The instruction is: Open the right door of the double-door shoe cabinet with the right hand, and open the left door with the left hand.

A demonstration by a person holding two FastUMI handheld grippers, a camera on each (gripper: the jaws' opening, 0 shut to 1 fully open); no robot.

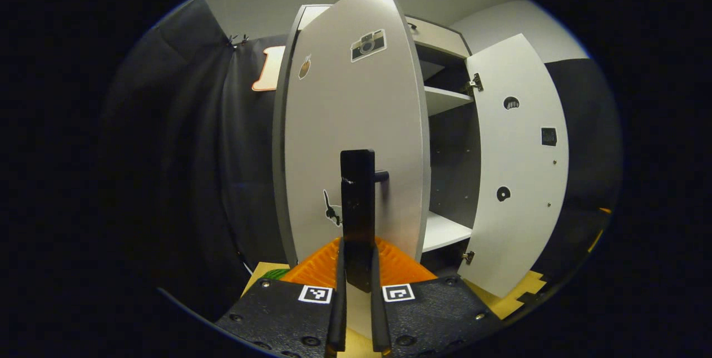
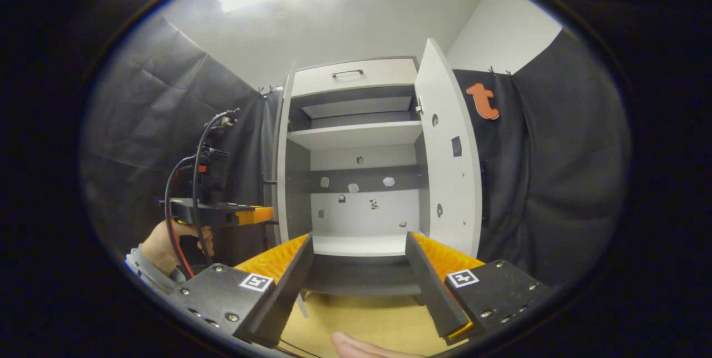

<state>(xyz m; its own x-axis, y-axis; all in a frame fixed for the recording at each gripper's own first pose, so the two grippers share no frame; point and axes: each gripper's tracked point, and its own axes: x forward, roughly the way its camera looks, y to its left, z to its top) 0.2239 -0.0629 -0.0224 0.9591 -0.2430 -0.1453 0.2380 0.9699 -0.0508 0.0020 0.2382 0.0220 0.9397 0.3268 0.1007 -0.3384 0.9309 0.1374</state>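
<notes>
Left hand-held gripper (image 1: 359,291) clamps the left door's handle (image 1: 357,208); right hand-held gripper (image 2: 359,274) gapes.

The shoe cabinet (image 2: 356,180) stands wide open in front — a gripper could go straight in above the bottom shelf (image 2: 359,245). The left door (image 1: 356,124) blocks the way close ahead in the left gripper view.

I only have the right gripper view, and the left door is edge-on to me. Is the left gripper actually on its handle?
Observer: Yes. In the left gripper view, the left gripper is shut on the black vertical handle, one finger on each side.
Operator: Anything on that door's front face?
Observer: Stickers. The left door has a camera sticker near the top and a small dark figure sticker low, beside the handle.
</notes>
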